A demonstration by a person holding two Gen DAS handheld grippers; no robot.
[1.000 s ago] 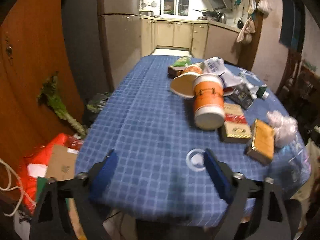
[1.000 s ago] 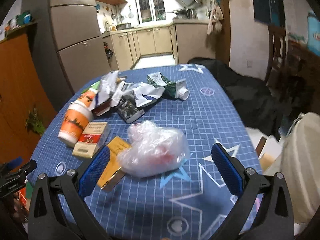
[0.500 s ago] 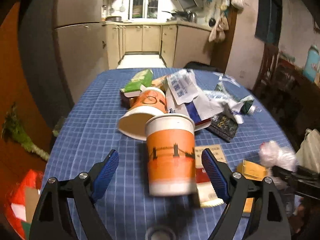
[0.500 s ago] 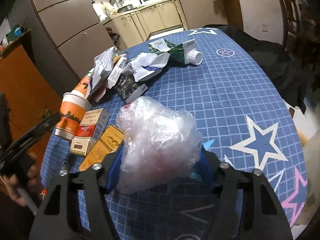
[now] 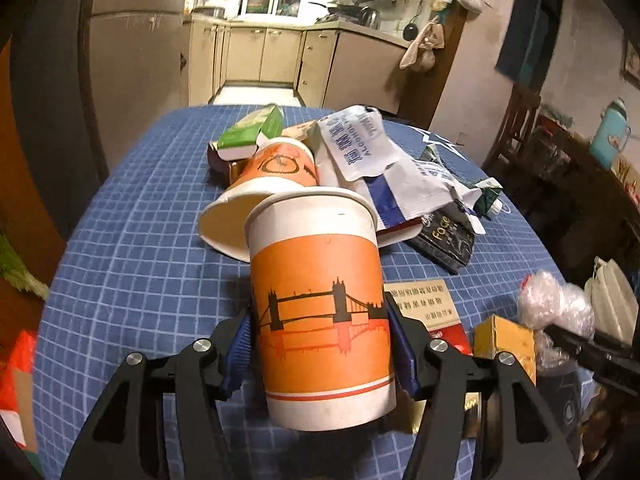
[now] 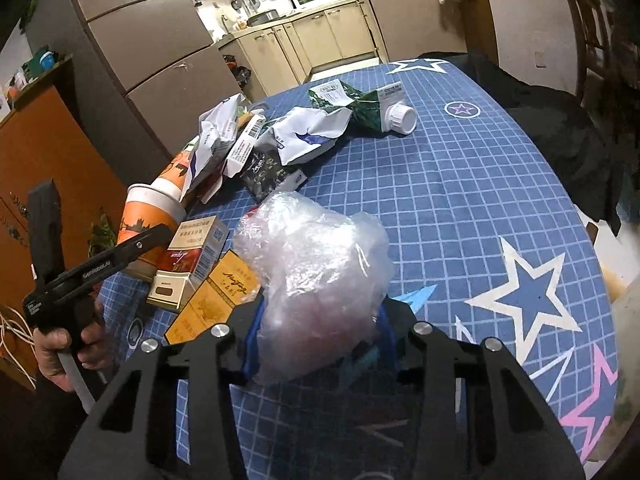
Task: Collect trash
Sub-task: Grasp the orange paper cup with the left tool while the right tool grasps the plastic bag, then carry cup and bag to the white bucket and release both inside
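The left gripper (image 5: 320, 344) clamps the orange paper cup (image 5: 322, 312) near its base; the right gripper (image 6: 320, 336) pinches the crumpled plastic bag (image 6: 316, 280) at the table's near edge. Lift both straight up, keeping pressure light so the cup wall does not buckle. A second cup (image 5: 264, 196), cigarette boxes (image 6: 188, 264) and wrappers (image 6: 304, 140) crowd the far side.

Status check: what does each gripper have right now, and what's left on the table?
Left gripper shut on orange paper cup. Right gripper shut on crumpled plastic bag. Second cup, cartons, wrappers remain piled on table.
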